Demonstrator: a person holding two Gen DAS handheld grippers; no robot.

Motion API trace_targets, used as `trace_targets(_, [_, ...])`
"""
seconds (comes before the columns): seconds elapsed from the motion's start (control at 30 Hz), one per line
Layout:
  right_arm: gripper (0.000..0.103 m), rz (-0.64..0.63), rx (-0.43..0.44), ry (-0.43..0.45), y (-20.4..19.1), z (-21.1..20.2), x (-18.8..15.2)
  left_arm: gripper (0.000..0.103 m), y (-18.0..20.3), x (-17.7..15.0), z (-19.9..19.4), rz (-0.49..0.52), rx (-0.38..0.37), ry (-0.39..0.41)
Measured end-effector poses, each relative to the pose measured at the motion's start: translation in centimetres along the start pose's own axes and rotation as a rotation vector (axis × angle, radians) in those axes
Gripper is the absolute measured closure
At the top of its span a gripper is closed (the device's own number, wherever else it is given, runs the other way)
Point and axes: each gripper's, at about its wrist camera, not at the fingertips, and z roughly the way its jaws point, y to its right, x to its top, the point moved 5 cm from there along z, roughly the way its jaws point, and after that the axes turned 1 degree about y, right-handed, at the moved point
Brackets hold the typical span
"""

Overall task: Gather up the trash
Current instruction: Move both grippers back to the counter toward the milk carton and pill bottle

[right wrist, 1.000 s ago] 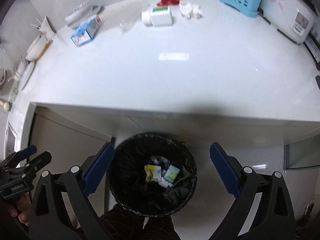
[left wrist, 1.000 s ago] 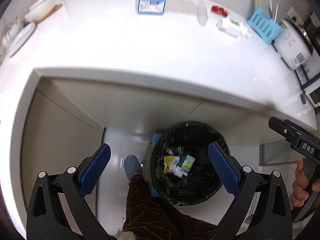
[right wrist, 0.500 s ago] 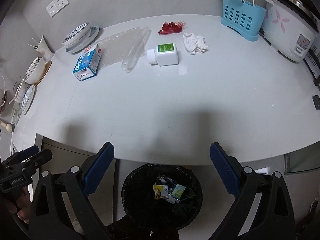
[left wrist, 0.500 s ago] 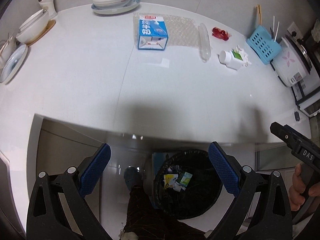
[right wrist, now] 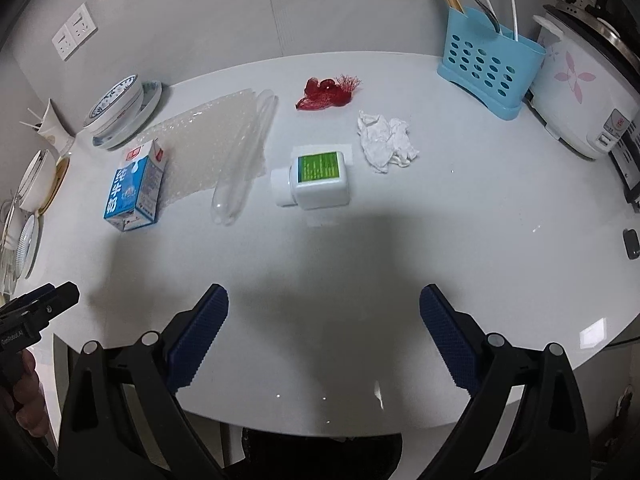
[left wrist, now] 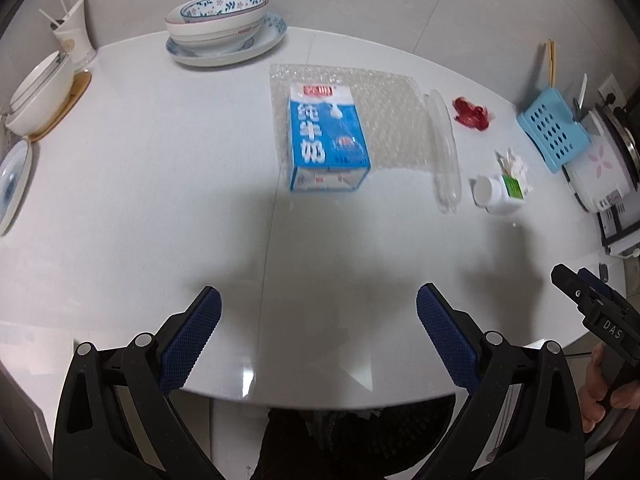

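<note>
While both tools hover empty over the near edge of the white counter (right wrist: pixel 480 248), the left gripper (left wrist: pixel 318 316) gapes wide, and the blue-and-white milk carton (left wrist: pixel 326 136) lies straight ahead of it, long axis pointing away. Ahead of the equally spread right gripper (right wrist: pixel 324 312) rests the white square pill bottle with a green label (right wrist: pixel 316 178), cap leftward. A second ago both looked down into the bin; now they face the countertop litter.

Both grippers hang over the counter's near edge with jaws spread wide and empty — left gripper (left wrist: pixel 318 320) and right gripper (right wrist: pixel 324 318) side by side.
</note>
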Motion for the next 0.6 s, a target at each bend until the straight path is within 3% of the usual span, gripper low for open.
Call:
trace_targets(0.3, [0.011,0.022,-0.040,-0.027,-0.3,4.5,3.8,0.007,-0.7,5.4,4.0,-0.028,-0.046,-0.035])
trace_targets(0.6, [0.011,0.075,-0.041,-0.076,0.1,8.0,5.5,0.008,-0.6,8.3,8.2,-0.003,-0.005,-0.081])
